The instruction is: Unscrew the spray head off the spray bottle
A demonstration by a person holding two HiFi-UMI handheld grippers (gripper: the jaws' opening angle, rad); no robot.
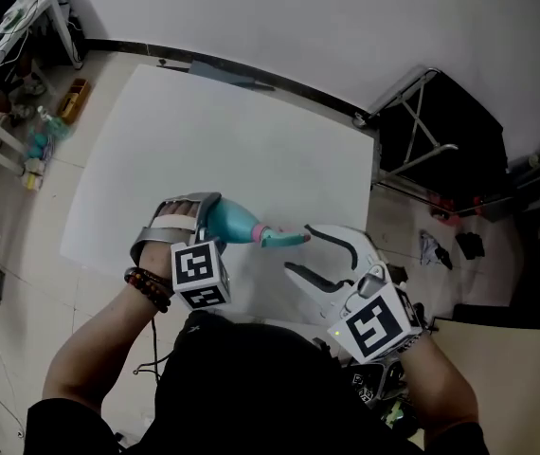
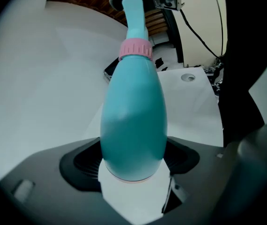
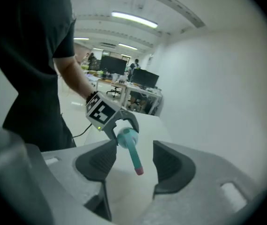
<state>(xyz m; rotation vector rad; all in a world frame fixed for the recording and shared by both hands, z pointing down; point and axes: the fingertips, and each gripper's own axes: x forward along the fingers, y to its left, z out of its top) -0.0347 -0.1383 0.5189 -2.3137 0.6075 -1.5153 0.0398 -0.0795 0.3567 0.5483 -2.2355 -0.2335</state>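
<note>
The teal spray bottle (image 1: 231, 222) is held clear of the white surface (image 1: 204, 131), lying roughly level with its head pointing toward the person's right; the left hand-held gripper (image 2: 132, 161) is clamped across the wide lower body, dark pads pressing on both flanks near the base. The pink threaded collar (image 2: 136, 48) sits at the narrow neck, with the slim teal spray head (image 2: 134, 13) beyond it and not yet removed. The right hand-held gripper (image 1: 300, 250) stands released, jaws well apart; the tip of the head lies just beside them, untouched by either pad. Assessment: the bottle appears to be thin plastic, probably light, smooth and tapered, so it is liable to slip or rotate in the left grasp once twisting force is applied; the wall may flex under hard squeezing. The present hold on the widest section seems the soundest. The right jaws are best closed on the ribbed collar or on the head directly above it, not on the slender tip, which offers little purchase.
</note>
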